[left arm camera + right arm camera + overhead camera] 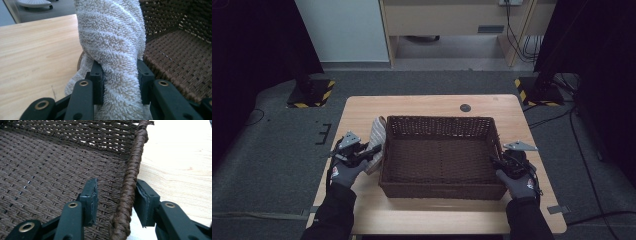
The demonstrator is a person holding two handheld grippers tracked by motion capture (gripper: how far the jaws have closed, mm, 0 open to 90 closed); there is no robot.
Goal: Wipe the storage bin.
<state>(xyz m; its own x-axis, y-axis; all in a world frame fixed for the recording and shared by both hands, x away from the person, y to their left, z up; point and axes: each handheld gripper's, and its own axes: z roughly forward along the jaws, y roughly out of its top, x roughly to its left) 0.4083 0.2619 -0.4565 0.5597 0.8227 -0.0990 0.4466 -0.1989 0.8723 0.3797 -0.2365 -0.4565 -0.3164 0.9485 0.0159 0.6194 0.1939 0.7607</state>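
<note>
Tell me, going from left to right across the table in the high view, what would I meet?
The left gripper shut on a beige terry towel → the dark brown woven rectangular basket → the right gripper, its jaws on either side of the basket's right rim without squeezing it.

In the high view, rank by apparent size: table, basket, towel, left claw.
1. table
2. basket
3. towel
4. left claw
The towel and left claw look close in size, and the claw hides part of the towel, so that pair is unsure.

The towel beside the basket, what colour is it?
Cream towel; the left gripper view shows it best.
</note>
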